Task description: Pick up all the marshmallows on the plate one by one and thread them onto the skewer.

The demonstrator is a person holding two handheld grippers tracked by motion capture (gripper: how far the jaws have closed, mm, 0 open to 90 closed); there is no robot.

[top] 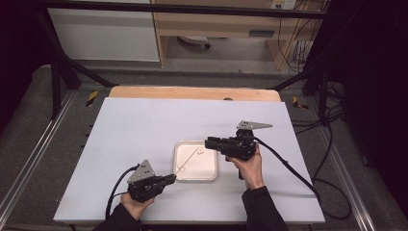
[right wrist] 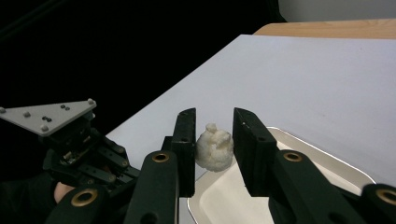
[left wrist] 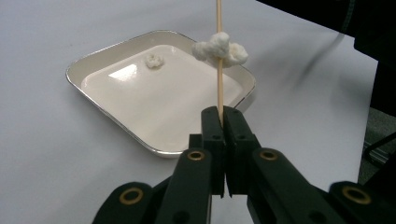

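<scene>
White table (top: 144, 144) spread wide under the high view, its wooden far edge showing beyond the white sheet, and there's no writing, brand or label readable anywhere on it or on the gear. Near the middle sits the shallow white tray (top: 182, 174), metal-rimmed, corners rounded.

Down at the near left, the left gripper (top: 169, 179) points in toward the tray's near corner. In the left gripper view its jaws are pressed tight together, pinching the bottom of a thin wooden skewer (left wrist: 219, 88) that stands up between them. Two pieces of popcorn (left wrist: 220, 49) are threaded on that stick, touching each other, hanging above the tray's far side. One loose piece (left wrist: 153, 60) lies on the tray floor near its far corner.

Over on the right, the right gripper (top: 210, 143) hovers at the tray's right edge, held above it. In the right gripper view the jaws stand partly apart, and a single white popcorn kernel (right wrist: 214, 149) sits between the pads, gripped from both sides, over the tray's rim.
</scene>
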